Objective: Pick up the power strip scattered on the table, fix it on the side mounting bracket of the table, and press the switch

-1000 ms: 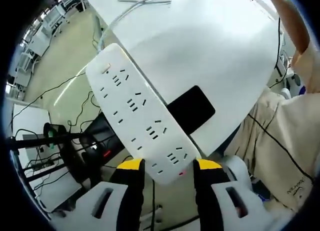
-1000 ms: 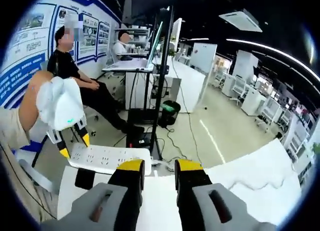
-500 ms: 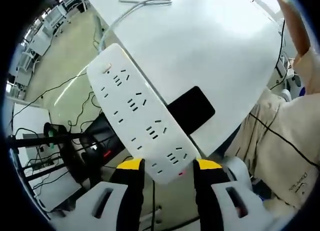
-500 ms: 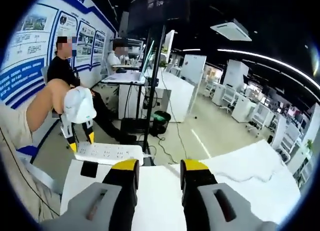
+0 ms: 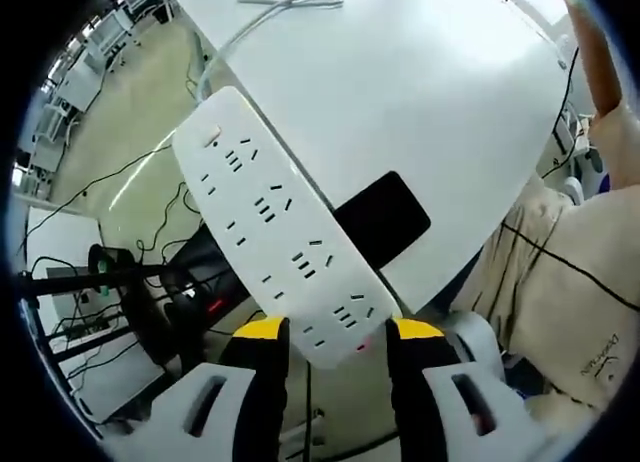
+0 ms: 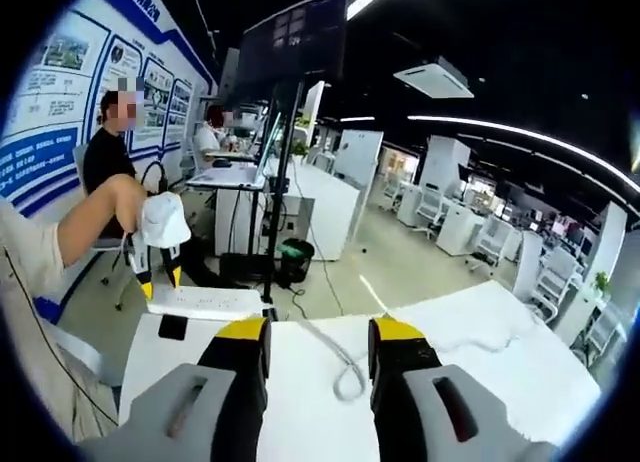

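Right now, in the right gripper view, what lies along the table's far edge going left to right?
Left gripper → power strip → cable on the table.

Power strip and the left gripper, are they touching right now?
Touching. In the left gripper view, the power strip has its near end pinched between the left gripper's yellow-tipped jaws.

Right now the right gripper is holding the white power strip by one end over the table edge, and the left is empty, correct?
Not quite: the sides are swapped. In the left gripper view the left gripper is shut on the power strip over the table edge; the right gripper is open and empty.
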A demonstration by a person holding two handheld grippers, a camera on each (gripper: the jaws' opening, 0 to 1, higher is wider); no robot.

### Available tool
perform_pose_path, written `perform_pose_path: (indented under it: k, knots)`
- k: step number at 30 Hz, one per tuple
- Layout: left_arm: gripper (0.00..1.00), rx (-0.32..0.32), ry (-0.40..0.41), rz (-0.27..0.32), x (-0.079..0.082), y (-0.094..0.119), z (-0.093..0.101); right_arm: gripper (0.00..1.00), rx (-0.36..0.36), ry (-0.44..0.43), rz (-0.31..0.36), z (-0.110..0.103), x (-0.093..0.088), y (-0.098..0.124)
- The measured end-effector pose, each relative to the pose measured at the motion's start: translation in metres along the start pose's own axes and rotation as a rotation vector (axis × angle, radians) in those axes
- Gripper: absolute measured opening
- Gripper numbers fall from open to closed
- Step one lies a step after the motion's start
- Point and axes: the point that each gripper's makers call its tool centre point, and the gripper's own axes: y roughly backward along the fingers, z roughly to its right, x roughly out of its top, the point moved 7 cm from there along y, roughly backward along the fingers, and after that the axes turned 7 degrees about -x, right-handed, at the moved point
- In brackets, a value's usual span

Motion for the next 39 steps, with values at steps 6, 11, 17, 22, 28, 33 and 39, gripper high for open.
perform_pose_path:
  k: [6,11,17,22,28,33,39]
  knots:
    - [0.43,-0.004,-0.009,0.074,-0.006,0.001,-0.001,0.38,-0.055,-0.01,0.008,0.016,-0.011,0.029]
    - [0.43,-0.002,-0.005,0.077,-0.006,0.001,-0.001,0.39,-0.099,-0.024,0.026,0.029,-0.017,0.053]
    - [0.43,-0.004,-0.01,0.096,-0.009,0.001,0.001,0.39,-0.145,-0.043,0.054,0.039,-0.024,0.08]
    - [0.39,-0.012,-0.079,0.135,-0.011,0.0,0.006,0.39,-0.185,-0.053,0.071,0.045,-0.034,0.106]
    - [0.34,-0.012,-0.075,0.158,-0.014,0.0,0.011,0.4,-0.222,-0.08,0.064,0.053,-0.053,0.126]
    - [0.42,0.014,-0.034,0.207,-0.018,0.001,0.005,0.4,-0.251,-0.101,0.066,0.059,-0.065,0.145]
    - [0.45,0.024,-0.03,0.255,-0.022,0.002,0.004,0.4,-0.291,-0.129,0.078,0.064,-0.077,0.17]
